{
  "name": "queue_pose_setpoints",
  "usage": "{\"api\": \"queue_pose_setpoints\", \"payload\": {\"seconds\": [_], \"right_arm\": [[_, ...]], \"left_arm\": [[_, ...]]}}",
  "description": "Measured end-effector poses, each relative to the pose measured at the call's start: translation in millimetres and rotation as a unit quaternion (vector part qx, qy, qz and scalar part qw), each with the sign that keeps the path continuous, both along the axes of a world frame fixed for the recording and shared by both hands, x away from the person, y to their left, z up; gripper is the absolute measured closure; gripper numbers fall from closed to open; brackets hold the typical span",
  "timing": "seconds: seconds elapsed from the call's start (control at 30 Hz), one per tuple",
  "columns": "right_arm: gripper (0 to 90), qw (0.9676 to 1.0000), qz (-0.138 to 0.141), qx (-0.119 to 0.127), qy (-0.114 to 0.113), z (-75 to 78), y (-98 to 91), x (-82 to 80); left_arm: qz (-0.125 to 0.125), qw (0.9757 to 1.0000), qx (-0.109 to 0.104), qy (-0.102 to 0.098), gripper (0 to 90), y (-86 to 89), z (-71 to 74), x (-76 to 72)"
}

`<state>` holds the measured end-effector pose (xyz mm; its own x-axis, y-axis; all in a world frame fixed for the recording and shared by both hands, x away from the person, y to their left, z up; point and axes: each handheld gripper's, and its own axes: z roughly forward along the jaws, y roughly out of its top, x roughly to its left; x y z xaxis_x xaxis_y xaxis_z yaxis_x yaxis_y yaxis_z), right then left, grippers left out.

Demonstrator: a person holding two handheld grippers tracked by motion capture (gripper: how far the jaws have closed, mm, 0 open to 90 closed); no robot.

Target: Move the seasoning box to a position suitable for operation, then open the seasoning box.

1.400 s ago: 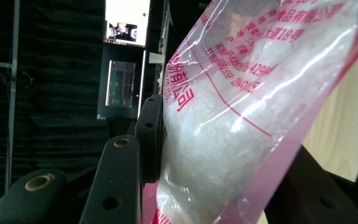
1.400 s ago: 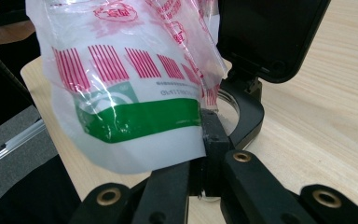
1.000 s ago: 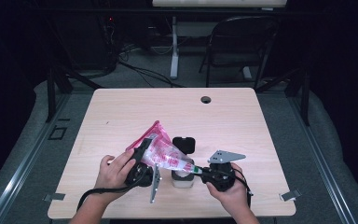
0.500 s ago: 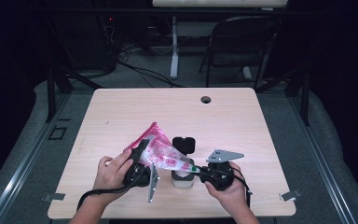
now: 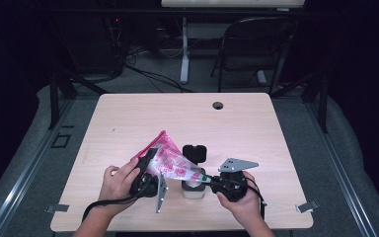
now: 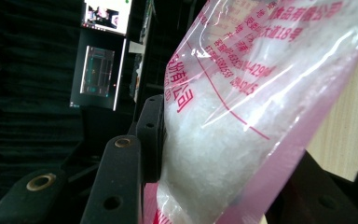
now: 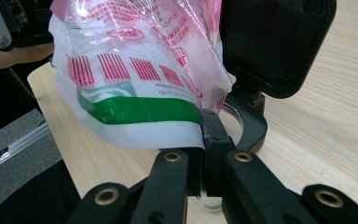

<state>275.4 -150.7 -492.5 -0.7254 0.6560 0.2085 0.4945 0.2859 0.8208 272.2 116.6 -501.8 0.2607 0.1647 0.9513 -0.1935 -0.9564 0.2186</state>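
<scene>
I've got the bag (image 5: 170, 160) of white crystals strung between both tools, lifted above the near edge of the table (image 5: 128, 118). My left gripper (image 5: 148, 170) clamps its pink upper body, jaws partly closed around the bulge of the crystals. My right gripper (image 7: 205, 140) pinches the white-and-green bottom edge, jaws pressed nearly together on the film. Right under that corner sits a small clear jar (image 5: 193, 190) with its black flip lid (image 7: 275, 42) standing open.
</scene>
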Motion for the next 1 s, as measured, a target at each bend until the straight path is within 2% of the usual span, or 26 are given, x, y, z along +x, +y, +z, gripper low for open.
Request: {"api": "queue_pose_setpoints", "payload": {"seconds": [0.27,0.37,0.53,0.77,1.0], "right_arm": [[89.1,1.0000,-0.001,0.000,0.000,0.0,-0.4,0.0],[88.7,1.0000,-0.001,0.002,-0.001,0.3,-0.4,-0.2],[87.7,1.0000,-0.001,0.004,-0.002,0.6,-0.1,-0.4],[77.5,0.9999,-0.005,0.008,-0.003,0.3,-0.3,0.5],[69.3,0.9999,0.000,0.012,-0.003,0.2,0.2,1.7]], "left_arm": [[0.000,1.0000,-0.004,0.006,62.6,0.5,-0.6,0.2],[0.000,0.9998,-0.013,0.014,62.7,1.5,-1.3,0.5],[0.001,0.9997,-0.018,0.017,63.0,1.5,-0.7,0.4],[-0.003,0.9990,-0.028,0.035,63.3,1.9,-2.9,0.9],[0.003,0.9975,-0.049,0.051,63.5,6.2,-2.2,2.1]]}}
